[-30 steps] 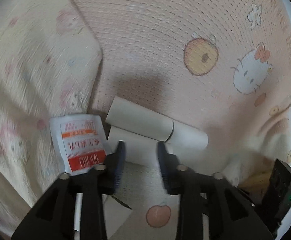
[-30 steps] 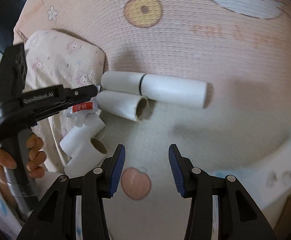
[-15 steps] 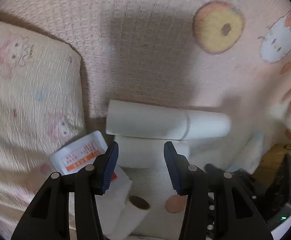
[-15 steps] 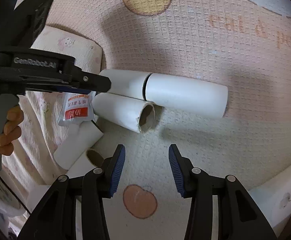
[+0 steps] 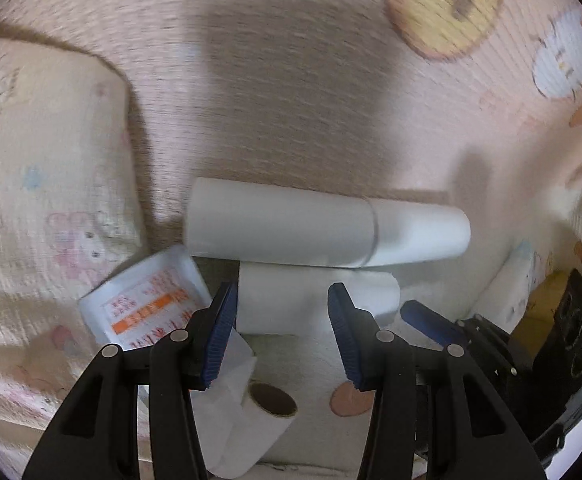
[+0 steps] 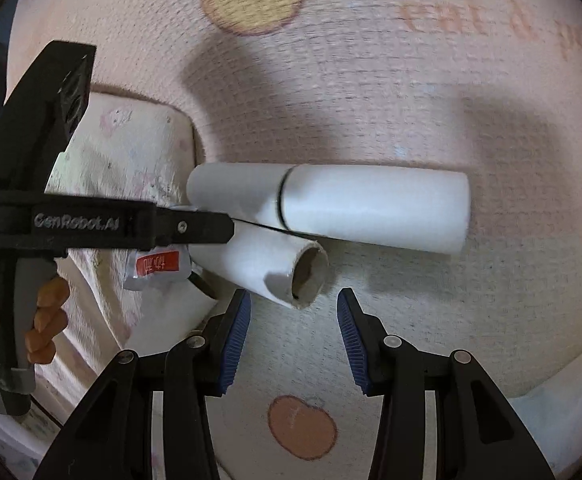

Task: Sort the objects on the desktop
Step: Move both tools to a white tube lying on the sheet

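A pink waffle-weave blanket [image 5: 291, 92] printed with cartoon fruit covers the surface. On it lies a long white tube [image 5: 327, 232], the landmark here. Touching its near side is a shorter cardboard tube [image 6: 267, 268]; a white-and-orange sachet [image 5: 147, 300] sits at its left end. The left gripper [image 5: 281, 320] hangs over the shorter tube, jaws apart, holding nothing. The right gripper [image 6: 293, 336] hovers near that tube's open end, jaws apart and empty.

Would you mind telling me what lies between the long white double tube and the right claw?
A shorter white cardboard tube, its open end facing the right claw, lies just before the long double tube; the right wrist view shows this.
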